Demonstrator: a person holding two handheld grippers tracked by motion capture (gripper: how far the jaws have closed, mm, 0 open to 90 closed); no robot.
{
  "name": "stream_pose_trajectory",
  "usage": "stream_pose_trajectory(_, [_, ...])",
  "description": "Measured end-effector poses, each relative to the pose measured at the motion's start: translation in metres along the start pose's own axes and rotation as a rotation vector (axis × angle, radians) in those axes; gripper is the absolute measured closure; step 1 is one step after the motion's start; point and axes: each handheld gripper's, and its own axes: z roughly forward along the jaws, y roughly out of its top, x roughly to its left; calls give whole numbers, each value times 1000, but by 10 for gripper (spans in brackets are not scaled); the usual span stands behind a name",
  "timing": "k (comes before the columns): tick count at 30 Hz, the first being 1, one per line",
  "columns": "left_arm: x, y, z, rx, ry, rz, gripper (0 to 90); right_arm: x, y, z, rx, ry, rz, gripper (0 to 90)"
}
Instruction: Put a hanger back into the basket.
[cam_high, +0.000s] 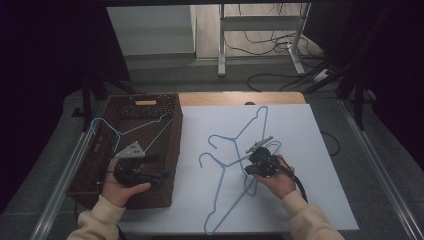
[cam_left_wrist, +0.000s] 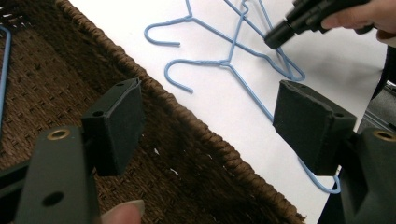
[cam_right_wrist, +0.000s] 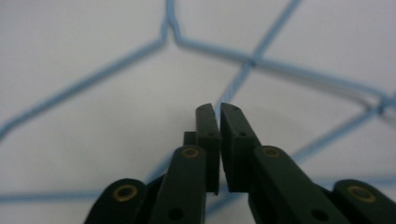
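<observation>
Your left gripper (cam_high: 159, 174) hovers over the near part of the brown wicker basket (cam_high: 168, 150) at the left of the table. Its jaws stand wide apart with nothing between them; the left gripper view shows the basket's woven rim passing below the gap. One blue wire hanger (cam_high: 131, 131) lies in the basket, toward its far side.

Your right gripper (cam_high: 248, 169) sits over the white sheet (cam_high: 310, 150), right of the basket, above the tangle of blue wire hangers (cam_high: 235, 150) lying overlapped on that sheet. In the right gripper view its jaws stand nearly together, with only a thin slit between the pads. A blue wire appears to run just behind the pads, but the blur makes it impossible to tell whether the pads pinch it.
</observation>
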Motion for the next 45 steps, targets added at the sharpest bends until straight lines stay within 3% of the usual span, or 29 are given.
stream_pose_trajectory(1, [0,0,0,0,0,1,250,3,12,3,-23,12,-10,799])
stream_pose_trajectory(4, [-1,1,0,-3,-2,0,249,8,30,15,-18,26,-34,710])
stream_pose_trajectory(9, [0,0,-1,-10,-4,-4,250,10,53,36,-17,54,-8,634])
stream_pose_trajectory(15, [0,-1,-3,-12,-3,-5,249,17,70,55,-3,63,-10,627])
stream_pose_trajectory(23, [-2,0,-3,-12,-4,0,250,29,76,69,47,39,-51,652])
stream_pose_trajectory(30, [-2,0,-1,-7,-6,2,250,34,76,69,55,-5,-93,712])
stream_pose_trajectory(31, [-2,0,-1,-6,-6,1,249,35,75,69,56,-14,-98,788])
stream_pose_trajectory(32, [-2,0,-1,-6,-6,1,249,35,75,69,56,-14,-98,788])
stream_pose_trajectory(33, [-2,0,-1,-7,-6,1,249,35,75,68,58,-9,-97,850])
stream_pose_trajectory(39, [-2,0,-2,-8,-5,2,249,34,73,67,51,-14,-86,859])
stream_pose_trajectory(42, [-3,0,-1,-8,-6,5,249,33,72,62,26,-24,-70,860])
stream_pose_trajectory(45, [-6,1,0,-7,-12,8,250,29,70,46,-32,-29,-45,860])
